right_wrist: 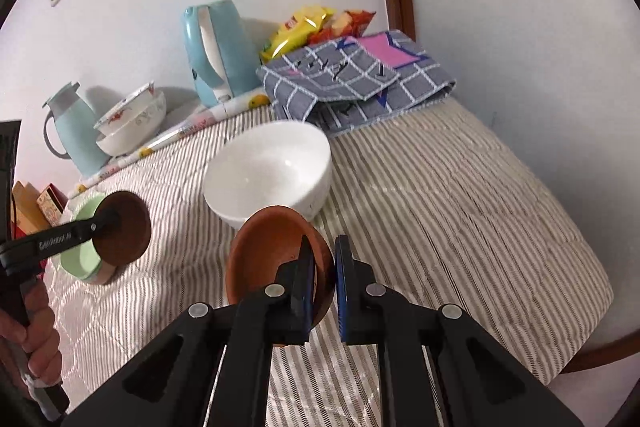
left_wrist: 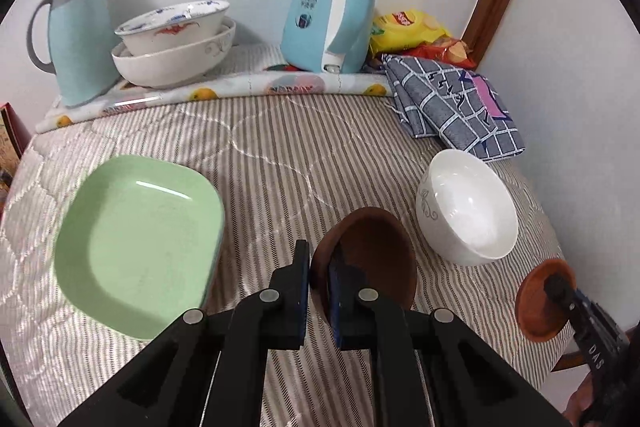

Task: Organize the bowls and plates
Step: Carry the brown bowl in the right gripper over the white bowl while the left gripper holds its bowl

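Note:
My left gripper (left_wrist: pixel 319 267) is shut on the rim of a dark brown bowl (left_wrist: pixel 372 259), held tilted above the striped cloth; the same bowl (right_wrist: pixel 124 231) and gripper (right_wrist: pixel 110 221) show at the left of the right wrist view. My right gripper (right_wrist: pixel 325 263) is shut on the rim of a smaller orange-brown bowl (right_wrist: pixel 272 251), which also appears at the lower right of the left wrist view (left_wrist: pixel 538 301) with the gripper (left_wrist: pixel 556 287). A white bowl (left_wrist: pixel 466 207) (right_wrist: pixel 272 171) sits between them. A green square plate (left_wrist: pixel 140 239) lies left. Two stacked white bowls (left_wrist: pixel 172 43) stand at the back.
A blue jug (left_wrist: pixel 78 35), a blue kettle (left_wrist: pixel 332 15), snack bags (left_wrist: pixel 408 31) and a folded checked cloth (left_wrist: pixel 452 103) line the back by the wall. The table's edge (right_wrist: pixel 592 311) drops off at the right. A person's hand (right_wrist: pixel 36 339) holds the left gripper.

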Demonstrator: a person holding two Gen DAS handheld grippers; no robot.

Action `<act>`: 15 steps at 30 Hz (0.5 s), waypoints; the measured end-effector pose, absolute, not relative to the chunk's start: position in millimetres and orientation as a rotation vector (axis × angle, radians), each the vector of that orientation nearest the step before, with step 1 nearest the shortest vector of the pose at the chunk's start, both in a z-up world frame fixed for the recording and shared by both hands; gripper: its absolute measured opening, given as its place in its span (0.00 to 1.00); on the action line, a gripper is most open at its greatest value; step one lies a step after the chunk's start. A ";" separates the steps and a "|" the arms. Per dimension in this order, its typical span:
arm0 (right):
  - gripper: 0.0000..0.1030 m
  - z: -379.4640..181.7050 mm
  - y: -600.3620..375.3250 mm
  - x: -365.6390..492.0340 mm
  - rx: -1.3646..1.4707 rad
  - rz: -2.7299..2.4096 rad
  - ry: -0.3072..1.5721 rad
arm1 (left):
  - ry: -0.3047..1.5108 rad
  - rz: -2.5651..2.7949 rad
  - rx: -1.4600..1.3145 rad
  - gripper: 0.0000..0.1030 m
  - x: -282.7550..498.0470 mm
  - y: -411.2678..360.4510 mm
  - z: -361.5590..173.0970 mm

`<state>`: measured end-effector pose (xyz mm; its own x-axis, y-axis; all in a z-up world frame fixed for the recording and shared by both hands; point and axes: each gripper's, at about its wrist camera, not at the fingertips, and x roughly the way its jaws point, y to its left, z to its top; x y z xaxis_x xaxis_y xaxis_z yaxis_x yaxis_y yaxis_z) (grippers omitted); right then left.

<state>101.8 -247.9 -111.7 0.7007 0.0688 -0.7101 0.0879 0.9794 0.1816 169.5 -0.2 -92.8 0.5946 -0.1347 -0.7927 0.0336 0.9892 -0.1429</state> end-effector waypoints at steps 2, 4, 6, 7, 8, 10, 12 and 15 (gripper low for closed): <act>0.09 -104.4 -246.7 104.2 0.204 -0.016 0.784 | 0.914 -0.098 -0.115 0.09 167.0 1.7 -85.0; 0.09 -96.1 -244.3 105.7 0.195 -0.018 0.771 | 0.901 -0.092 -0.113 0.09 165.7 3.6 -78.2; 0.09 -88.6 -242.4 106.5 0.188 -0.021 0.759 | 0.895 -0.088 -0.113 0.09 165.1 5.0 -73.7; 0.09 -84.0 -241.6 106.8 0.188 -0.025 0.748 | 0.891 -0.089 -0.111 0.09 165.1 5.8 -70.4; 0.09 -81.1 -241.0 106.7 0.189 -0.026 0.742 | 0.887 -0.090 -0.111 0.09 164.7 6.6 -68.6; 0.09 -76.7 -239.5 107.6 0.189 -0.027 0.736 | 0.880 -0.082 -0.105 0.09 164.3 7.5 -63.9; 0.09 -73.9 -237.6 109.6 0.190 -0.030 0.735 | 0.872 -0.079 -0.100 0.09 164.2 8.7 -59.7; 0.09 -71.4 -234.0 112.7 0.189 -0.023 0.735 | 0.862 -0.077 -0.108 0.09 163.1 12.1 -54.2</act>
<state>112.7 -234.0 -71.4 0.7422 0.0451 -0.6687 0.0872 0.9827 0.1632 163.1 12.1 -54.2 0.6485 -0.1115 -0.7530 0.0238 0.9917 -0.1263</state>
